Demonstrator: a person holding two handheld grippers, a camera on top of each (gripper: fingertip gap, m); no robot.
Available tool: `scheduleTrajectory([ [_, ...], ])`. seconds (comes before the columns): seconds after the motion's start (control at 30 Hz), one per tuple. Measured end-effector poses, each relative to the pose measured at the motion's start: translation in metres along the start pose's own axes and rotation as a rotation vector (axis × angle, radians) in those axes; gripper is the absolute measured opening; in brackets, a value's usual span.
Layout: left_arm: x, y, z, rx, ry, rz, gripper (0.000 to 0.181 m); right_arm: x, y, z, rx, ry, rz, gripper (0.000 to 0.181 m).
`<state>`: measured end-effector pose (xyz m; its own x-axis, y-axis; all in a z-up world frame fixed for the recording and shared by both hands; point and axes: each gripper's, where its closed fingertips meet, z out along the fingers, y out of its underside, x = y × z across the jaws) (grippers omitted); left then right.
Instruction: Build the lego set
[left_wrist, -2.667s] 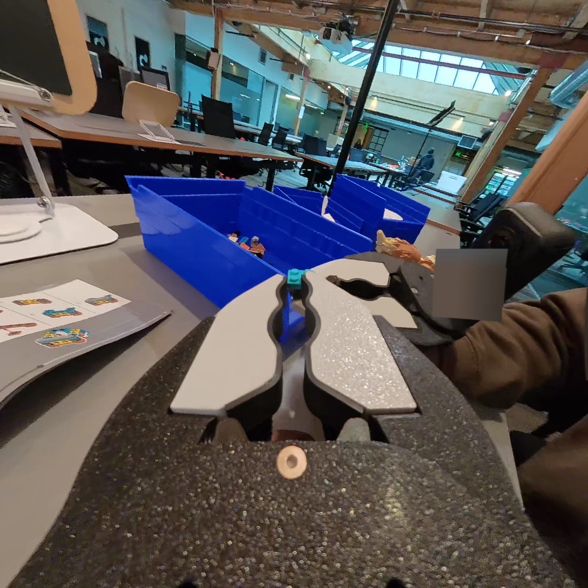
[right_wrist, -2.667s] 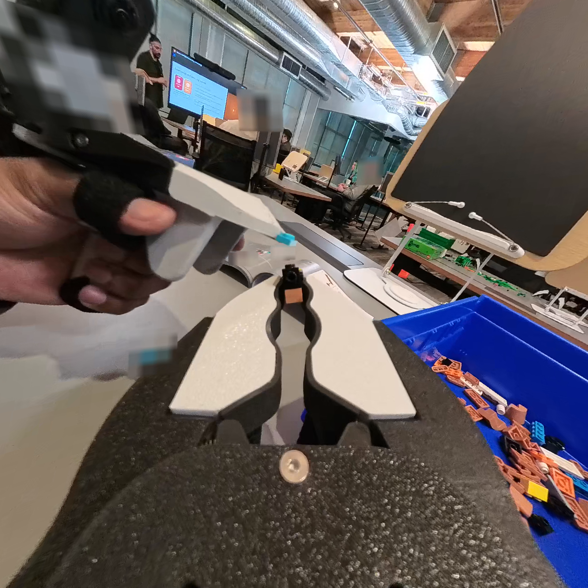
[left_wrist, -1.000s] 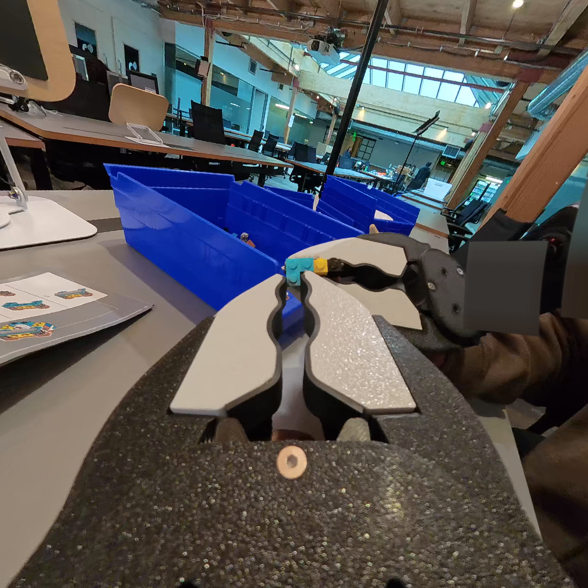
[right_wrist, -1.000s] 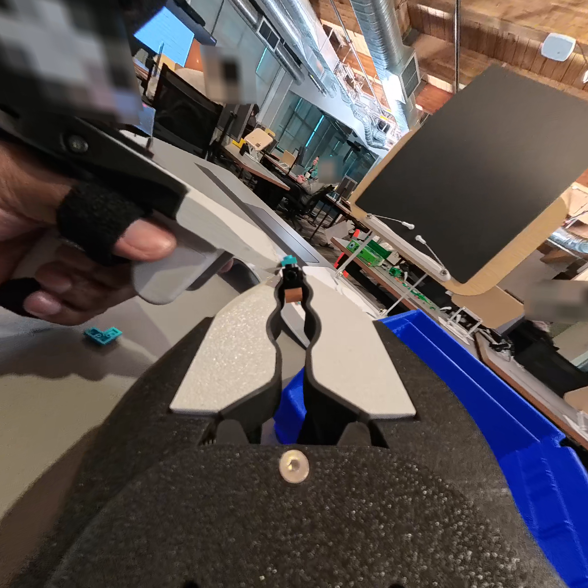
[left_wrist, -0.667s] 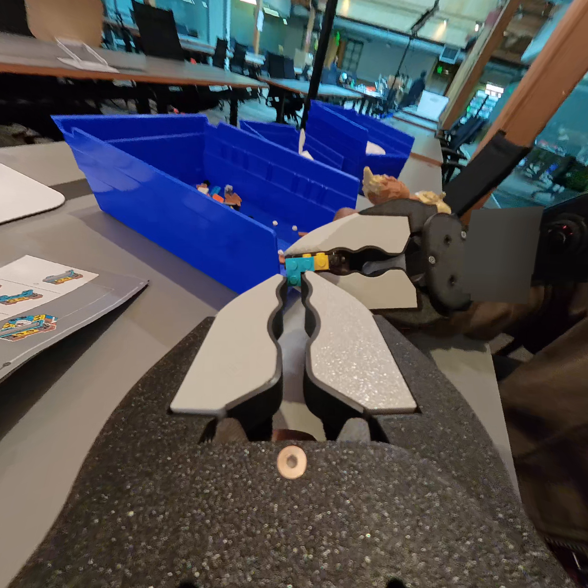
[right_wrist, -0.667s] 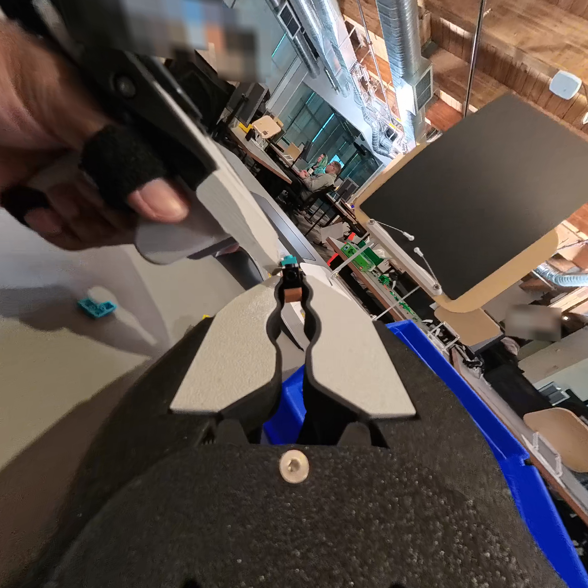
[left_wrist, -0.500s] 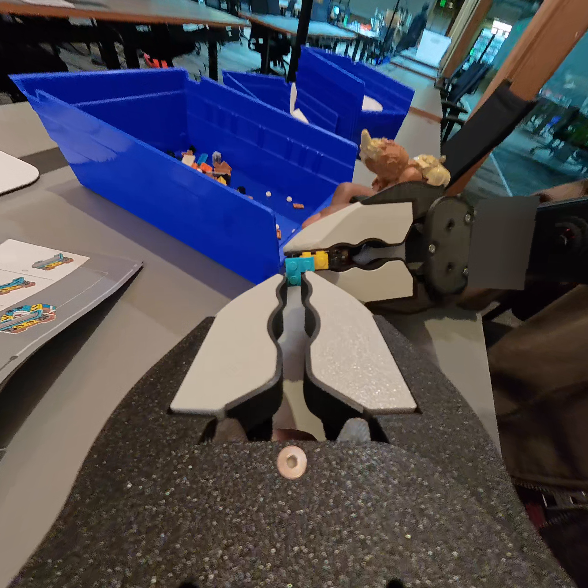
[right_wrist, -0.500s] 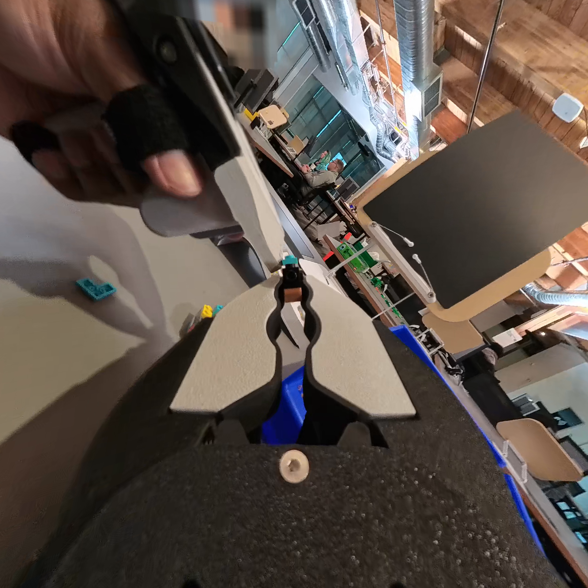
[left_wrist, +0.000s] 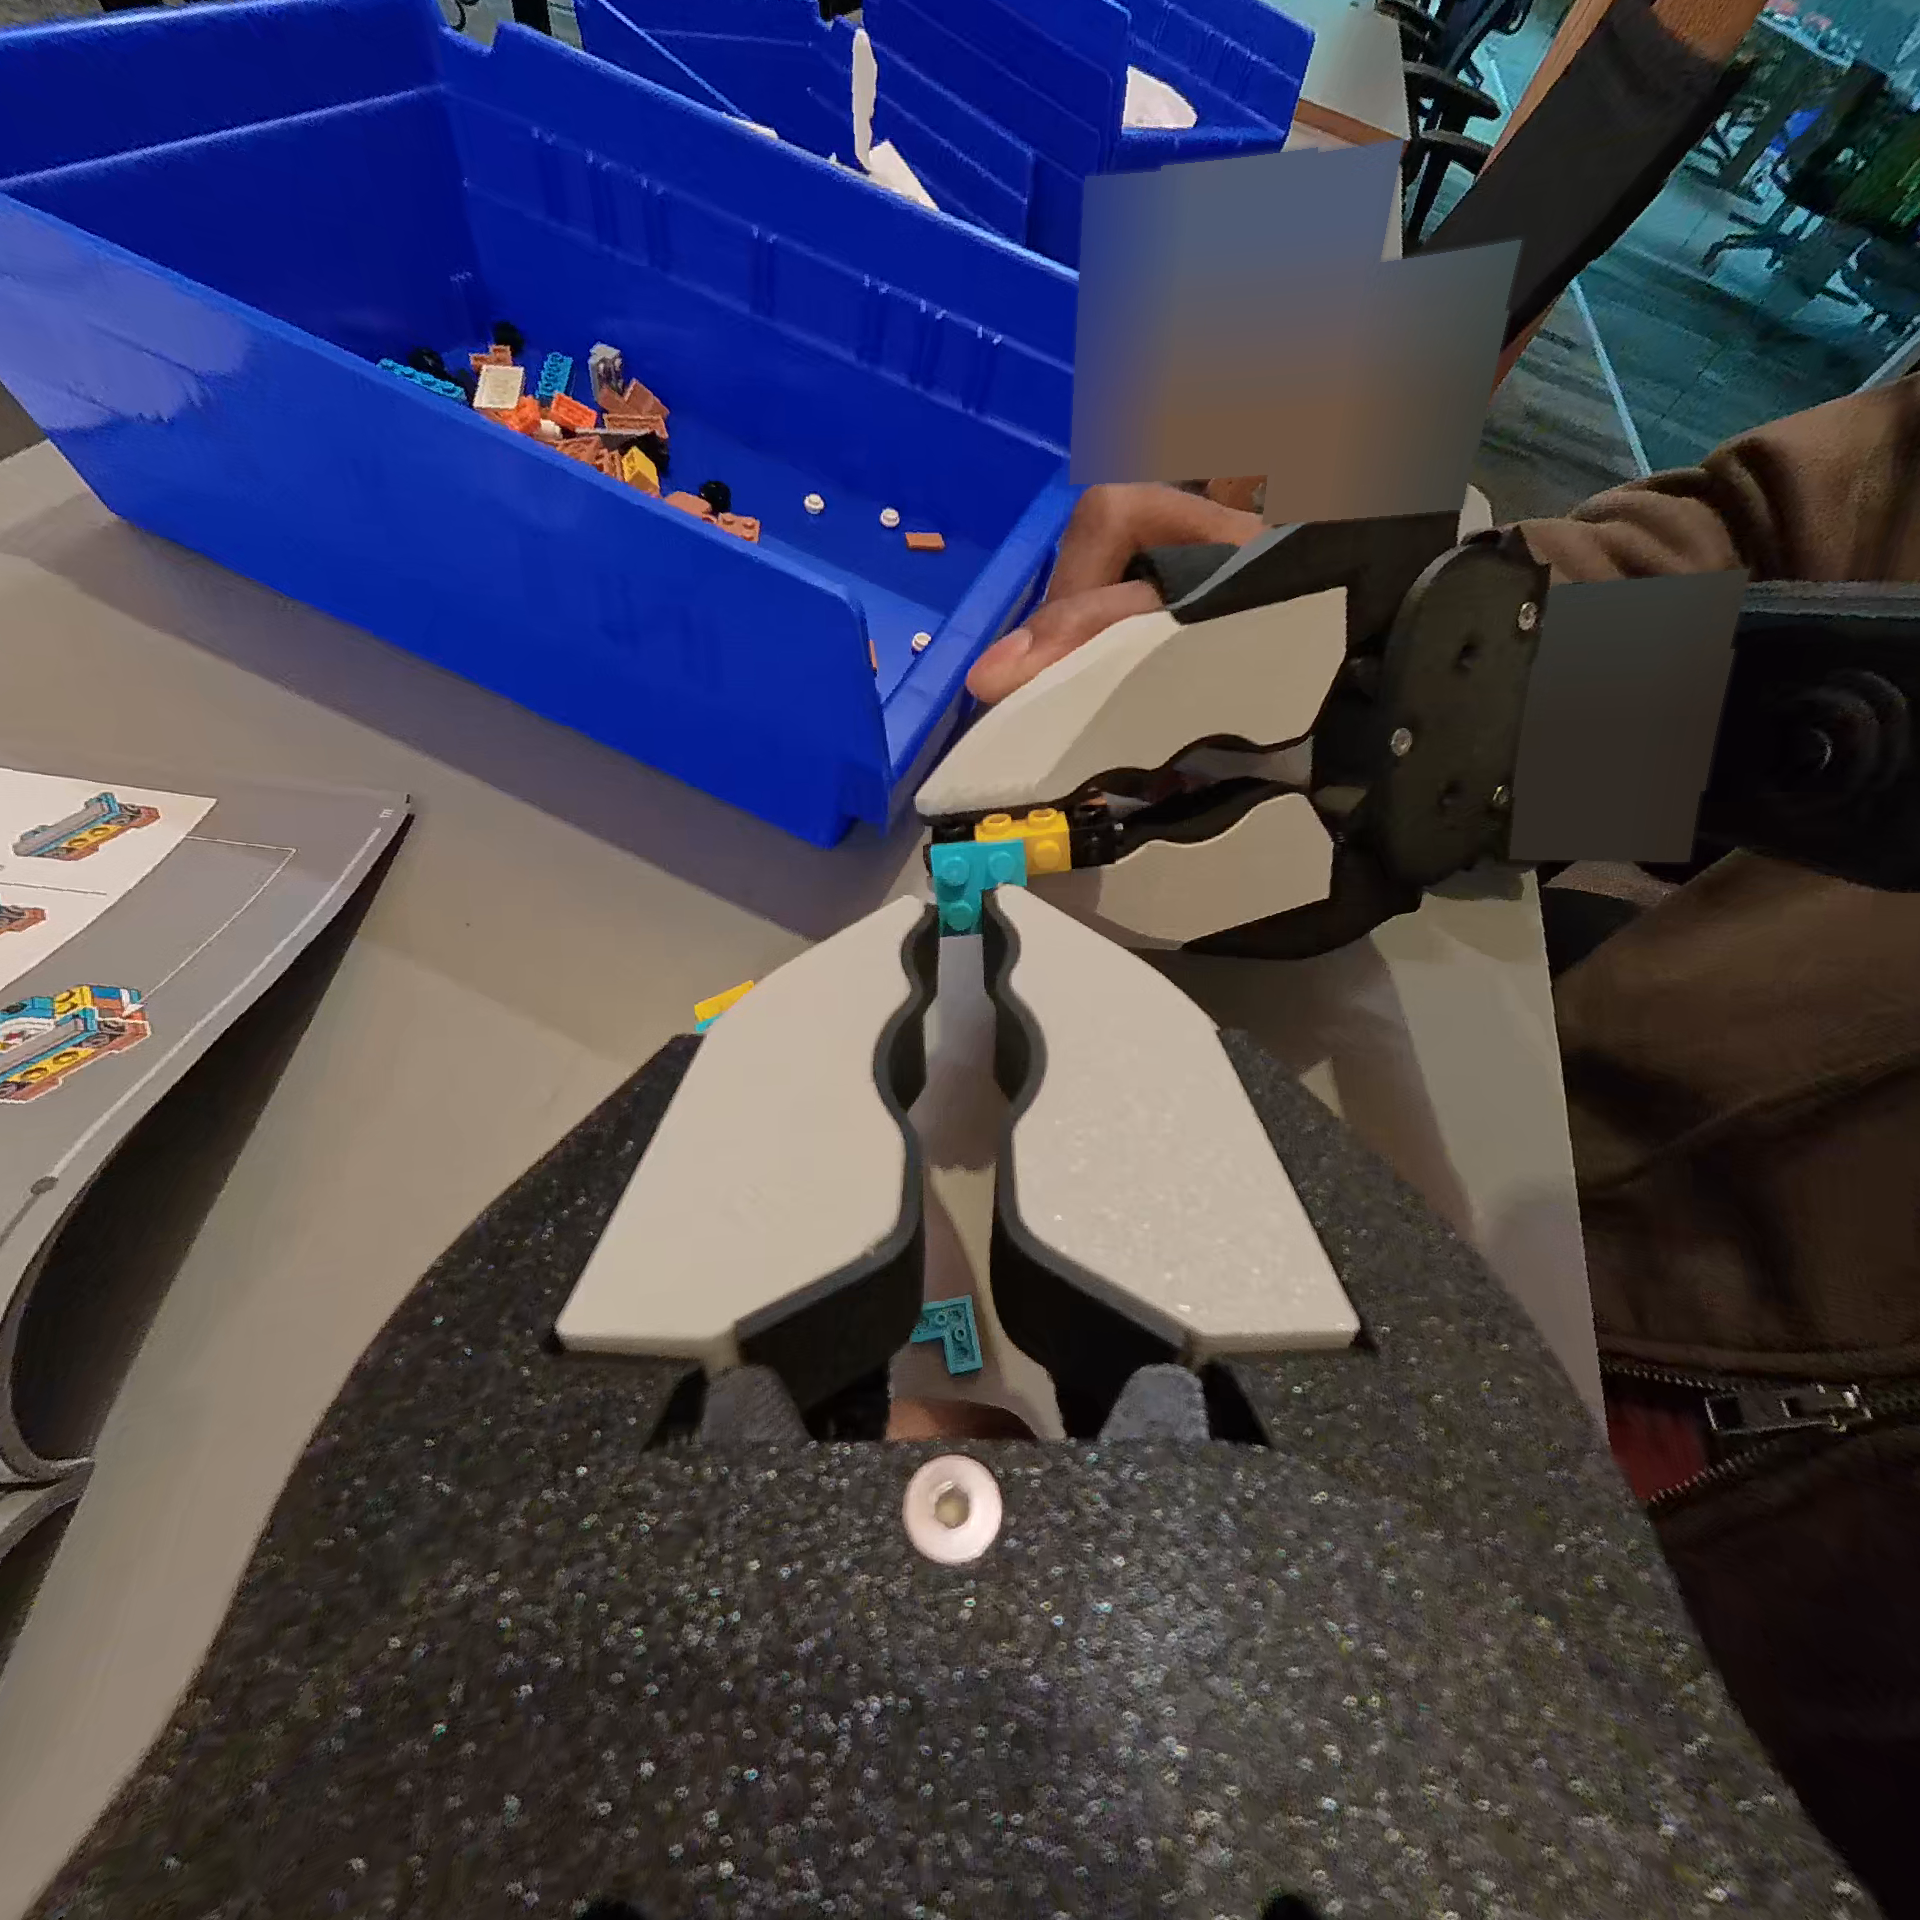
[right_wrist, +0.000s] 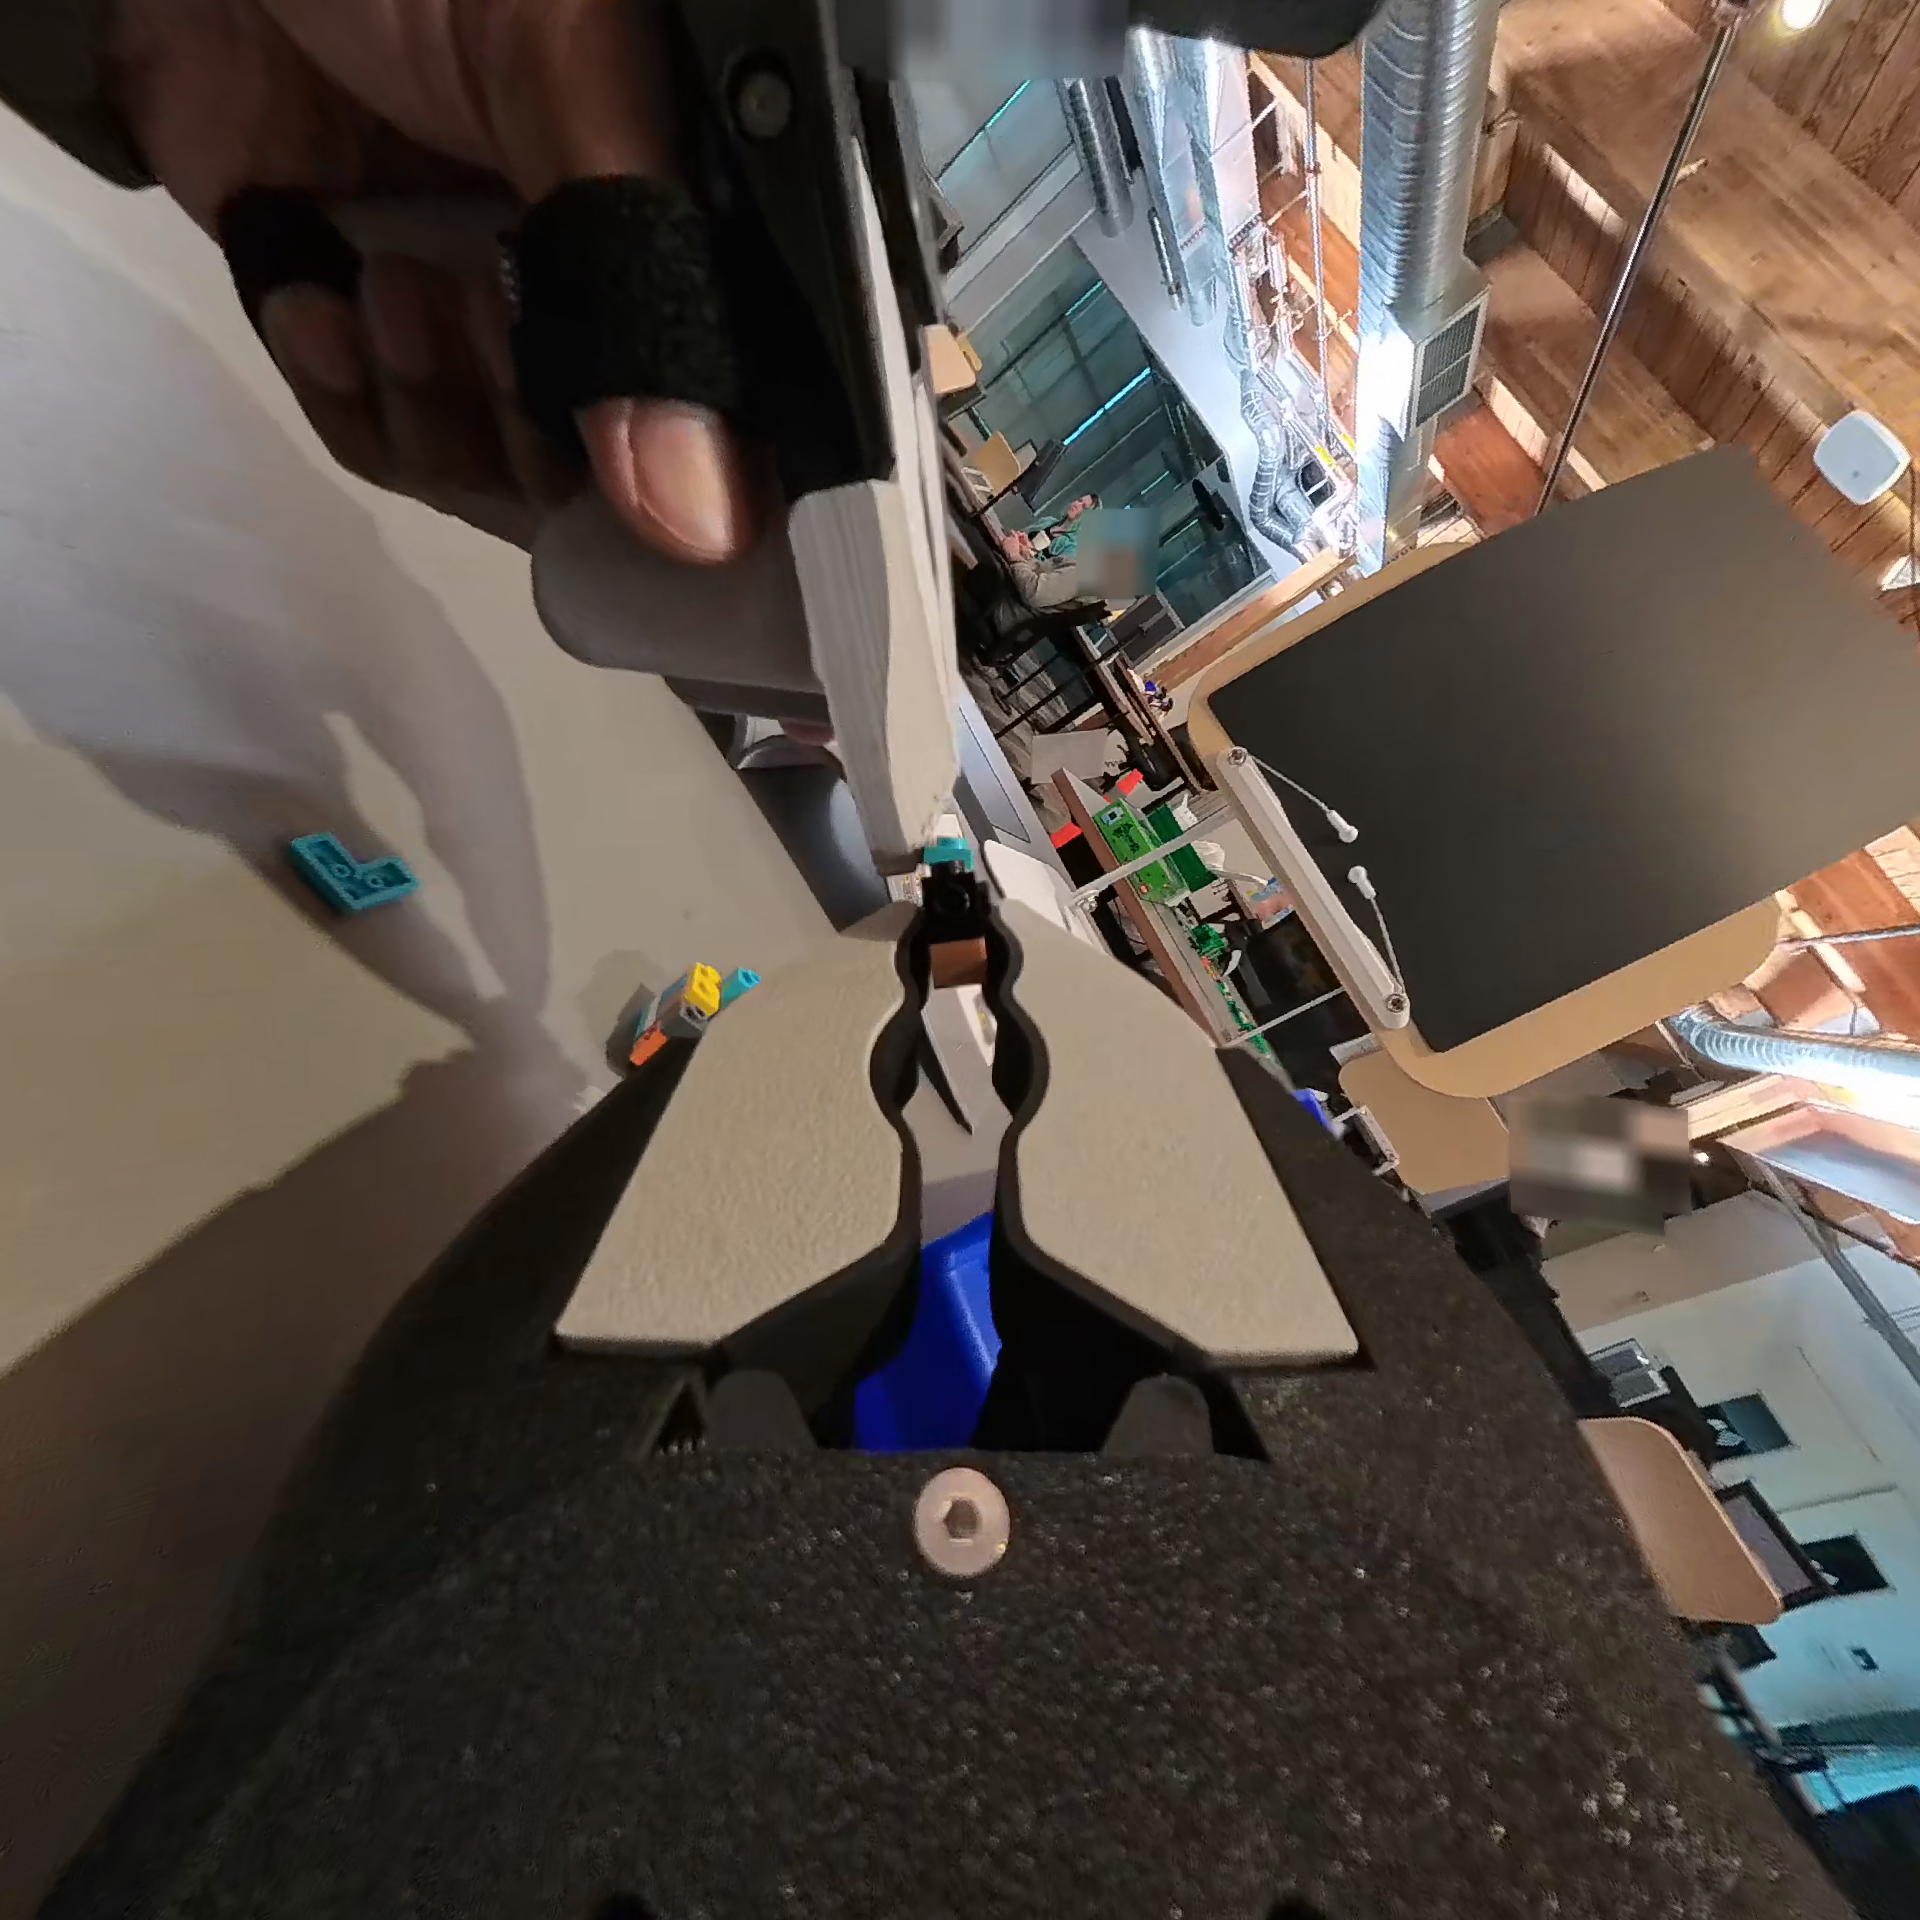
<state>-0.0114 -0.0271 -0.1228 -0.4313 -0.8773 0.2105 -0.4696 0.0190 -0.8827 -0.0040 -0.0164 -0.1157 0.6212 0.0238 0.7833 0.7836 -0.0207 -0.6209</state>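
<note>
My left gripper (left_wrist: 958, 912) is shut on a teal L-shaped plate (left_wrist: 961, 881). My right gripper (left_wrist: 940, 831) comes in from the right, shut on a small yellow and black assembly (left_wrist: 1023, 836). The teal plate touches the assembly's end, above the grey table. In the right wrist view my right gripper (right_wrist: 954, 920) holds the assembly, which shows black and brown (right_wrist: 956, 956). The left gripper (right_wrist: 914, 831) reaches down from above with the teal plate (right_wrist: 945, 852) at its tip.
A blue bin (left_wrist: 520, 582) with several loose bricks stands behind the grippers. An instruction booklet (left_wrist: 156, 935) lies at the left. A second teal L plate (right_wrist: 348, 873) and a small yellow, teal and orange build (right_wrist: 681, 1013) lie on the table (right_wrist: 156, 1039). Left and right tips are no more than a few centimetres apart.
The two grippers have come together, so the teal plate now meets the yellow and black assembly. Both have tilted down toward the table, bringing the bin's contents and loose pieces into view.
</note>
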Motion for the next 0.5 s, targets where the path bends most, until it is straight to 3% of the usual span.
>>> scheduleTrajectory([
  [0.27,0.0001,-0.0009,0.0031,0.031,0.012,-0.032,0.008,0.0009,0.0017,0.0003,-0.003,-0.012,0.081,0.009],
  [0.5,0.0037,0.0048,-0.0001,-0.042,0.076,-0.031,0.007,-0.0047,-0.0016,-0.0003,0.014,-0.039,0.051,0.008],
])
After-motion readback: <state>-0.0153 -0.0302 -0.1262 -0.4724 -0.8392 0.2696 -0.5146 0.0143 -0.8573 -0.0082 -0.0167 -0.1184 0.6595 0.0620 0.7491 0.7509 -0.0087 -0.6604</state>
